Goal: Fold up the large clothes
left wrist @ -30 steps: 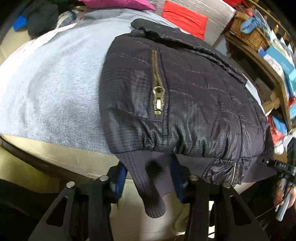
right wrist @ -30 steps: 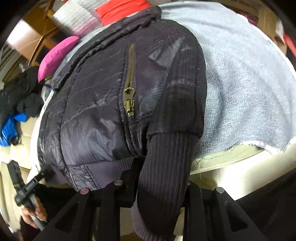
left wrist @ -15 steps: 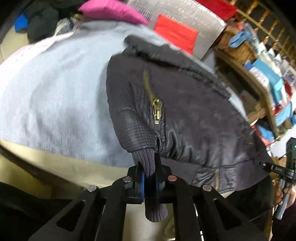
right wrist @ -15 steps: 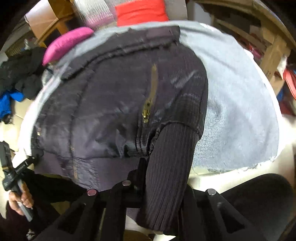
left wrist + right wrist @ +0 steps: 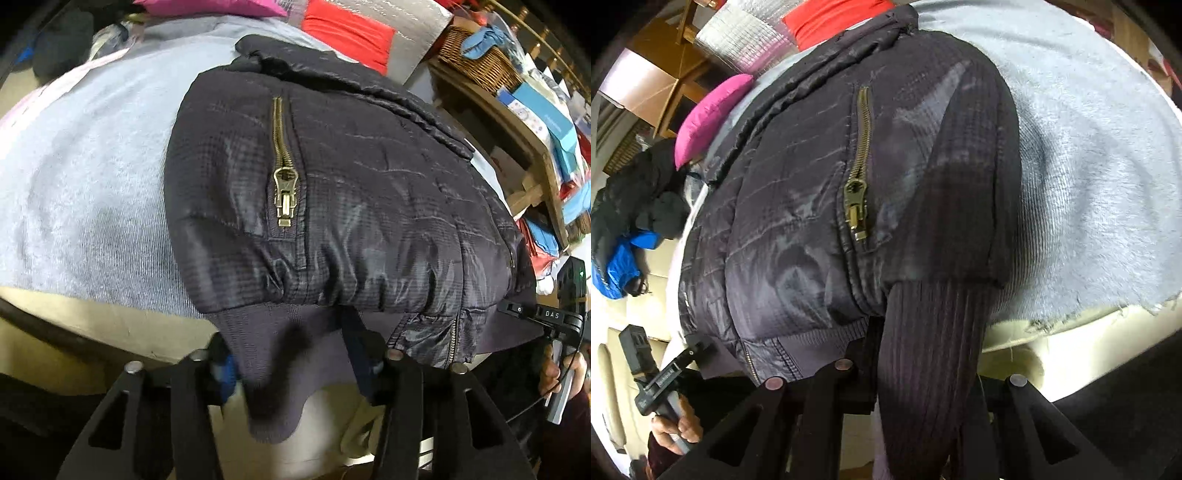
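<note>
Grey fleece blanket (image 5: 85,177) covers the work surface, filling 9 to 12 o'clock of the left wrist view and 12 to 3 o'clock of the right wrist view (image 5: 1089,147). Cream edge of the surface shows beneath it at the near side

Dark quilted jacket (image 5: 369,192) lies on the blanket, folded into a compact block, collar at the far end, ribbed hem toward both cameras. Takes up centre of both views (image 5: 798,206)

Ribbed cuff, left view (image 5: 280,373): hangs off the near edge at 6 o'clock, draped between the fingers of the left gripper (image 5: 295,369). Jaws spread wide, released, cloth loose in the gap

Ribbed cuff, right view (image 5: 931,369): long ribbed sleeve end drops down at 6 o'clock across the right gripper (image 5: 919,387). Cuff hides the fingertips and the gap, cannot tell whether it is clamped or let go

Brass pocket zipper (image 5: 283,184) runs along the top panel, pull tab toward the camera; same style zipper in right view (image 5: 858,184)

Clutter around the edges: pink cushion (image 5: 709,114) at 10 o'clock right view, red cushion (image 5: 347,33) at 12 o'clock left view, wicker basket (image 5: 476,59) at 1 o'clock on a wooden shelf, blue garment (image 5: 617,273) at 9 o'clock right view
</note>
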